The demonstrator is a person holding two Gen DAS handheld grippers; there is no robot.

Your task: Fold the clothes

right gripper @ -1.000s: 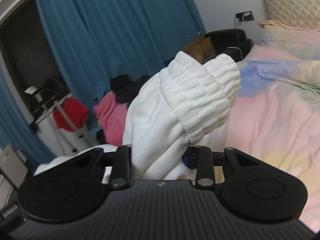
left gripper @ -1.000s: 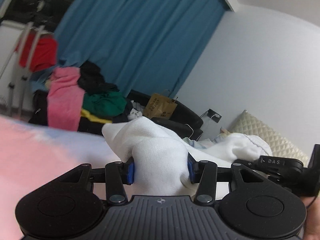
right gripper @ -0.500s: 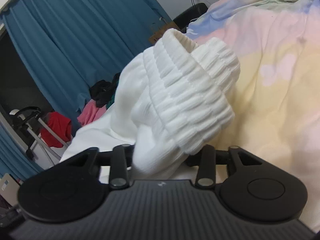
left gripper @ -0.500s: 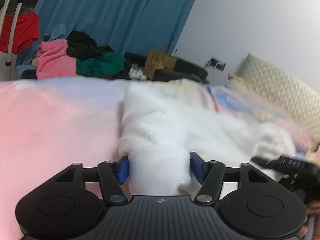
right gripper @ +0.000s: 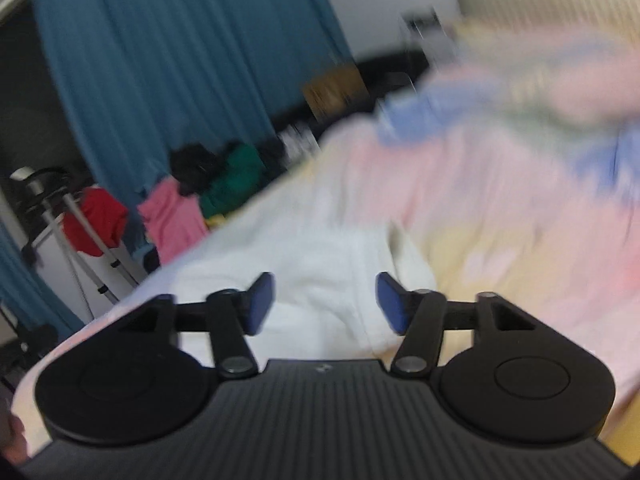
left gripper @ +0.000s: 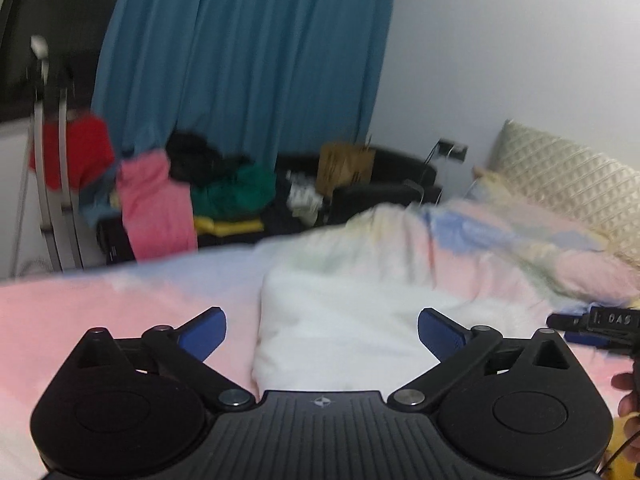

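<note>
We have both tools free of cloth at this point. Our left gripper (left gripper: 322,330) stands with its blue pads spread wide and nothing between them, and our right gripper (right gripper: 325,303) is likewise parted, a little less widely, and empty. The soft white knitted garment (left gripper: 344,320) lies on the bed in a compact bundle just ahead of both sets of fingers. We judge it to be folded and set down, though motion blur keeps us from reading how neat the fold is. What is left, as far as we can tell, is a possible tidy of this piece and then the rest of the laundry.

The garment rests on the pastel pink, blue and yellow duvet (left gripper: 100,312), toward the bed's near edge, with a quilted cream headboard (left gripper: 568,188) at the far end. Beyond the bed's far edge a heap of pink, green and black clothes (left gripper: 192,188) sits before the tall blue curtain (left gripper: 248,52).
</note>
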